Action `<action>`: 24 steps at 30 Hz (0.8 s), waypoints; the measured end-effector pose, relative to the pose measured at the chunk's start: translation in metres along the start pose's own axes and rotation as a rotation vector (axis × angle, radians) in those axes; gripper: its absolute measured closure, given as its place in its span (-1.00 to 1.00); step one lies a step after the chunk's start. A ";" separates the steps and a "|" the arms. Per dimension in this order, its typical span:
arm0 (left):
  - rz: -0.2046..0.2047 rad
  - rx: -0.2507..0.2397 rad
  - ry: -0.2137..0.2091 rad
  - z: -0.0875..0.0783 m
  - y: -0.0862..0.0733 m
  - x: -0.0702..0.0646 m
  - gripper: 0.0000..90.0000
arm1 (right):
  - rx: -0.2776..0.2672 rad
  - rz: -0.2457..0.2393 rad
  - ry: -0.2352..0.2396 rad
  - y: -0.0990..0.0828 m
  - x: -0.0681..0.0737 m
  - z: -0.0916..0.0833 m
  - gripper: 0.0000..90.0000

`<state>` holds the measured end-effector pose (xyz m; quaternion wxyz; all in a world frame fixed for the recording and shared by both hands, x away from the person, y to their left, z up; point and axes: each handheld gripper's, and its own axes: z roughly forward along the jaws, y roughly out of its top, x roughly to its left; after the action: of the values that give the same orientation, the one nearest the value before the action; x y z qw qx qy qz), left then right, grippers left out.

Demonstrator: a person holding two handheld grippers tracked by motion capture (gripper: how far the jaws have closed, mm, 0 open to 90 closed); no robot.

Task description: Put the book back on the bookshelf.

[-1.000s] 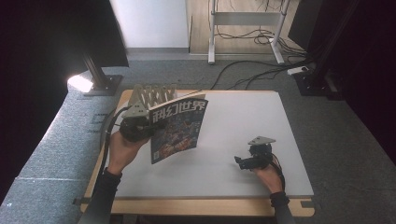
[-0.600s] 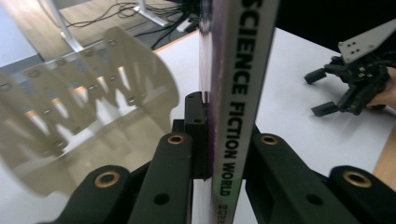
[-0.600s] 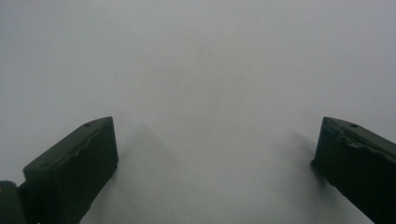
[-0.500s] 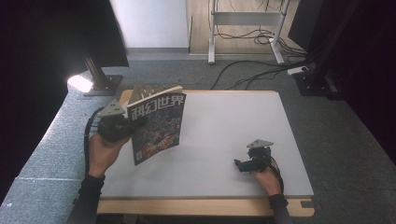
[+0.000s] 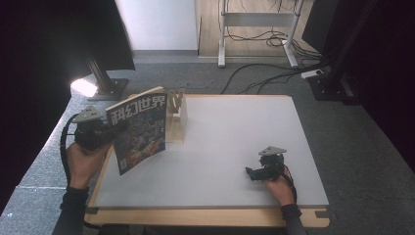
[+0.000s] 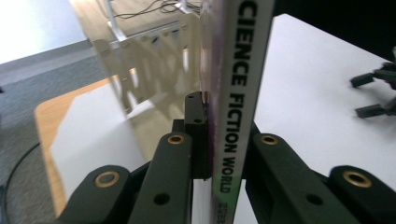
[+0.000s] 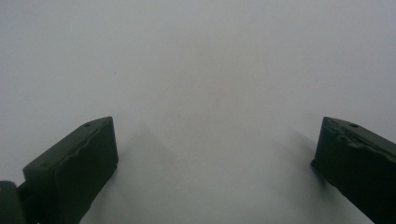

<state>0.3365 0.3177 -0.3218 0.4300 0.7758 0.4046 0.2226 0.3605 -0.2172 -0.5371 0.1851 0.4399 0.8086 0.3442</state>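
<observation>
- Magazine [image 5: 138, 131] stands upright and tilted above the left edge of the table [image 5: 235, 127], its cover with large white Chinese characters facing the person, held off the surface.
- Left gripper [image 5: 113, 131] pinches the magazine at its spine edge; the person's left hand [image 5: 84, 161] holds the gripper just outside the table's left border, with the grey three-cornered plate on top.
- In the left gripper view, the two black jaws are pressed on either side of the magazine [image 6: 233, 93], whose spine reads "SCIENCE FICTION WORLD" running along its length.
- Wooden rack [image 5: 176, 117] with upright slats stands on the table near its far left corner, just behind and beside the magazine; the same rack [image 6: 149, 60] appears blurred beyond the jaws in the left gripper view.
- Right gripper [image 5: 250, 173] rests low over the near right part of the table, held by the person's right hand [image 5: 280, 188], well apart from the magazine.
- In the right gripper view, its jaws are spread wide, with bare white table surface [image 7: 196, 70] between them and nothing in their grip.
- Right gripper's [image 6: 373, 93] dark jaw tips also show at the right edge of the left gripper view, over the white tabletop.
- Floor [image 5: 352, 147] around the table is grey carpet, with cables [image 5: 254, 73] trailing beyond the far edge.
</observation>
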 end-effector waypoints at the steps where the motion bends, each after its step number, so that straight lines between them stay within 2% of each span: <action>1: -0.005 0.001 0.009 -0.001 -0.001 0.003 0.84 | 0.000 0.000 0.000 0.000 0.000 0.000 -1.00; 10: -0.044 -0.003 0.066 -0.003 -0.001 0.022 0.84 | 0.000 -0.001 0.000 0.000 0.000 0.000 -1.00; 24: -0.097 -0.013 0.100 0.033 0.014 0.035 0.84 | 0.000 -0.002 0.000 0.000 0.000 0.000 -1.00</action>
<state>0.3849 0.3262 -0.3277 0.4244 0.7405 0.4612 0.2423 0.3606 -0.2174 -0.5373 0.1852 0.4391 0.8090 0.3440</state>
